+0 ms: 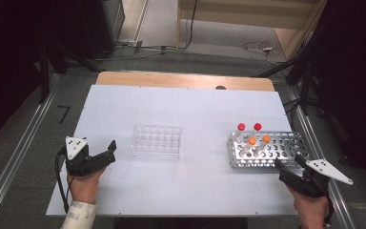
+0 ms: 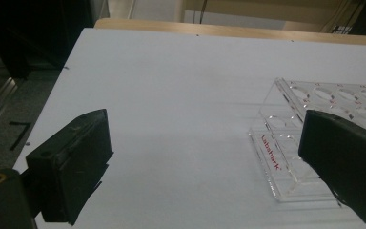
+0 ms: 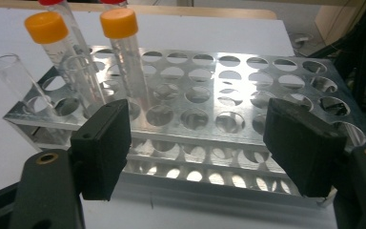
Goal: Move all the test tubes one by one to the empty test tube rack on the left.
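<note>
Both tools are seen at the near edge of the white bench [image 1: 190,105] in the high view, each held in a hand. On the left, the left tool [image 1: 110,151] is held low over the bench with its jaws spread apart and nothing between them. In the left gripper view the same tool [image 2: 205,157] is seen with bare bench between its two black jaws, and the clear plastic rack [image 2: 314,129] is found just past its right-hand jaw, not touched by it. That clear rack [image 1: 156,141] is placed near the middle of the bench, all of its holes unfilled.

On the right, the right tool [image 1: 290,167] is also held with its jaws wide apart and nothing gripped. It is pointed at the metal rack [image 1: 267,149], whose near long side is seen just beyond the jaws in the right gripper view [image 3: 219,119]. The tool [image 3: 195,143] is not shown touching it.

Capped tubes are stood upright at the left end of the metal rack: two with orange caps [image 3: 119,23] nearer the tool, two with red caps [image 1: 241,127] behind them. An uncapped clear tube [image 3: 9,78] is seen leaning at the rack's left corner.
</note>
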Tool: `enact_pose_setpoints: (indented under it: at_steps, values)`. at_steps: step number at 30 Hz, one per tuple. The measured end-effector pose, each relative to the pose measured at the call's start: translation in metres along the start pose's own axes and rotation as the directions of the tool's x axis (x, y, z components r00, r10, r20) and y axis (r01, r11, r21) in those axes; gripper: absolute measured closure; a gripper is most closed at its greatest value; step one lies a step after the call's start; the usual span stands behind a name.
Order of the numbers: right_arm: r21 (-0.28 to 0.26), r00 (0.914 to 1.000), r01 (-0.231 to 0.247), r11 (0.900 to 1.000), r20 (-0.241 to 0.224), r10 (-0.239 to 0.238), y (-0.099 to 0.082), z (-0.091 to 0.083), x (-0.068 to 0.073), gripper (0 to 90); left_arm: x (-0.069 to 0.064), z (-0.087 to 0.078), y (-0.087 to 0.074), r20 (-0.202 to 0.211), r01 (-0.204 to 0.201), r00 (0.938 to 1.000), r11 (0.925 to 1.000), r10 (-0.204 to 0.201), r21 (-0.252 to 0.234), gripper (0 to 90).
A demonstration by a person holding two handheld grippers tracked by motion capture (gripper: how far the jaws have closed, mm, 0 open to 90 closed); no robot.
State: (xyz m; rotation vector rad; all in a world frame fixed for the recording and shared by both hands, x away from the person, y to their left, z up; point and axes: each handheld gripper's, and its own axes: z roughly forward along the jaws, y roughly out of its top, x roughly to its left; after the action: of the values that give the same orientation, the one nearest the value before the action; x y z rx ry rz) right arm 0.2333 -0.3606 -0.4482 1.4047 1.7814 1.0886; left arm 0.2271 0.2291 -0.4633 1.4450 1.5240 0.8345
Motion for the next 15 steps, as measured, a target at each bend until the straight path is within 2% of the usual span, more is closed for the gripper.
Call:
enact_pose_setpoints:
  at_steps: [5,11,15]
  values:
    - [0.0,0.999,0.002,1.0,-0.046,-0.002,0.001,0.003,0.009,22.8,0.0,0.002,-0.001,-0.003,0.003,1.0,0.9999,-0.003,0.01,4.5]
    - [0.003,0.9963,0.006,1.0,-0.086,-0.005,0.002,0.006,0.016,22.8,-0.003,0.001,-0.001,0.006,-0.007,1.0,1.0,0.007,-0.003,4.5]
    - [0.006,0.9955,0.009,0.9999,-0.094,-0.008,0.002,0.007,0.018,22.8,-0.005,0.002,0.0,0.012,-0.016,0.9998,0.9999,0.016,-0.005,4.5]
